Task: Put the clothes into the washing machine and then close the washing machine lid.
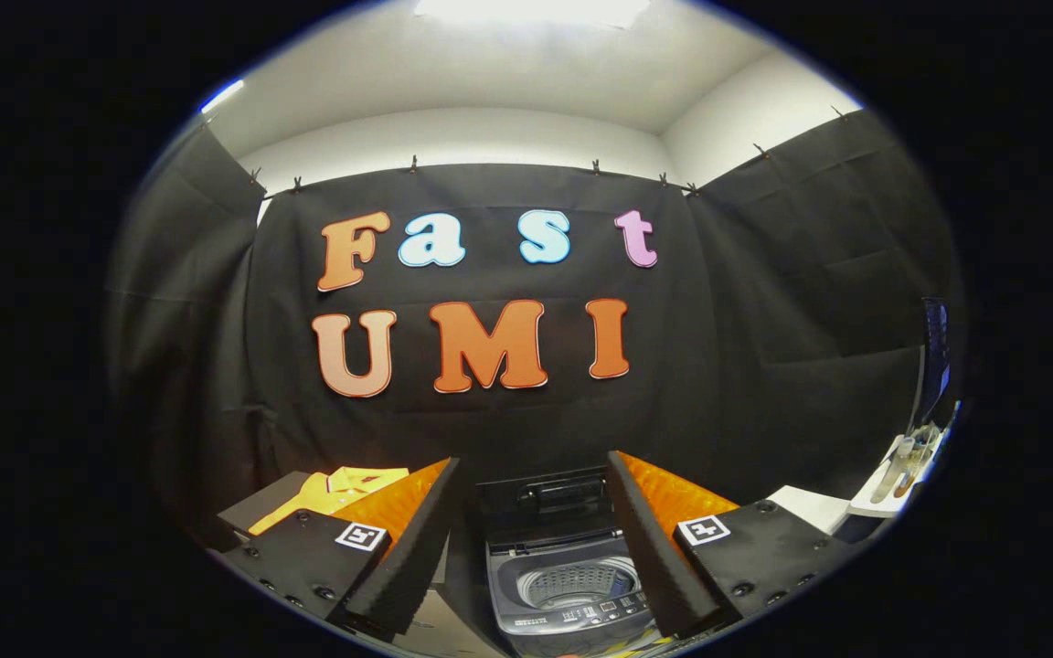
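A small grey top-loading washing machine (pixel 572 585) sits just ahead of my gripper (pixel 534 471), seen between the two fingers. Its dark lid (pixel 545 503) stands raised at the back and the perforated drum (pixel 581 583) is exposed, with nothing visible inside. A folded yellow garment (pixel 330 493) lies on a dark block beyond the left finger, apart from the machine. My gripper is open, with a wide gap and nothing held between the fingers.
A white surface (pixel 810 507) lies beyond the right finger, with a white stand and a dark screen (pixel 933 366) further right. The black cloth wall closes the space behind the machine.
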Available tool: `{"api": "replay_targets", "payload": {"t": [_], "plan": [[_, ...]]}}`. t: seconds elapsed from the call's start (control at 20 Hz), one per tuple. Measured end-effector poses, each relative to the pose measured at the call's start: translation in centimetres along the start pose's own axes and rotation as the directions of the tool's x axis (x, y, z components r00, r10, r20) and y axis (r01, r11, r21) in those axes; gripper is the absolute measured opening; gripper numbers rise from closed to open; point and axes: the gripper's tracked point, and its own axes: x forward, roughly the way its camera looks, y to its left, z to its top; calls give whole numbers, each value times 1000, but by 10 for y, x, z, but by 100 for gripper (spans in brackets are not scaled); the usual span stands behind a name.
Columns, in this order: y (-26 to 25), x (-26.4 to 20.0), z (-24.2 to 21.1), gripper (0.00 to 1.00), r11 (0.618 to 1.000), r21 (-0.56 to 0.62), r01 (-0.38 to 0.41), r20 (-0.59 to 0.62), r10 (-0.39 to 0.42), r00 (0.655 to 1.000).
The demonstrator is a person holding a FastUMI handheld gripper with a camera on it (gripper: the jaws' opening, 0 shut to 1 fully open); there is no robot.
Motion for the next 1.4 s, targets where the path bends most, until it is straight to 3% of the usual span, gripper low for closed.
{"api": "replay_targets", "payload": {"t": [0.15,0.25,0.4,0.5,0.7,0.9,1.15,1.4], "plan": [[29,20,7,99,998,-8,-70,-24,70,997],[61,35,12,99,987,0,-158,-50,158,986],[121,47,29,99,947,37,-319,-60,320,945],[152,59,31,99,923,33,-384,-86,386,919],[195,96,2,99,904,-20,-426,-198,414,888],[248,126,-41,99,878,83,-472,-312,473,824],[280,151,-116,98,881,174,-440,-488,465,739],[300,162,-167,98,882,177,-436,-600,448,663]]}}
